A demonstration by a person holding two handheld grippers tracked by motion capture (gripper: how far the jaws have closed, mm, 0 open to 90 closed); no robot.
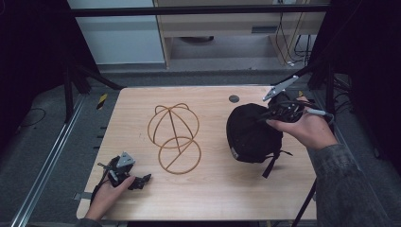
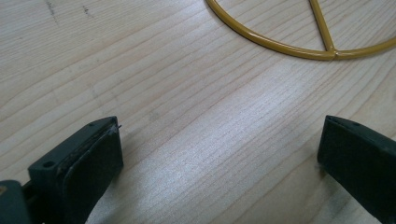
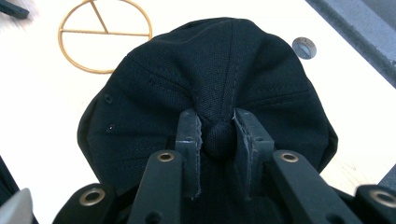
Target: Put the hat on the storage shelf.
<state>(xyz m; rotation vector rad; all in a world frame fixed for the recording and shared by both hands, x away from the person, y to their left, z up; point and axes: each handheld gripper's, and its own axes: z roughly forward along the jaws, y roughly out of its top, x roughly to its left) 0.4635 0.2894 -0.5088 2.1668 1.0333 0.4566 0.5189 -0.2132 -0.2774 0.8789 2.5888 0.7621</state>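
The right gripper (image 3: 218, 135) clenches the black cap (image 3: 205, 84) by its top button at right of frame, bare table (image 1: 222, 189) below, while the left gripper (image 2: 219, 154), jaws spread, rests lower left.

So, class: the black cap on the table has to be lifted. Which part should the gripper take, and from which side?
Grip the crown button from above: it bulges at the top of the black cap, and the right gripper has its jaws shut on it.
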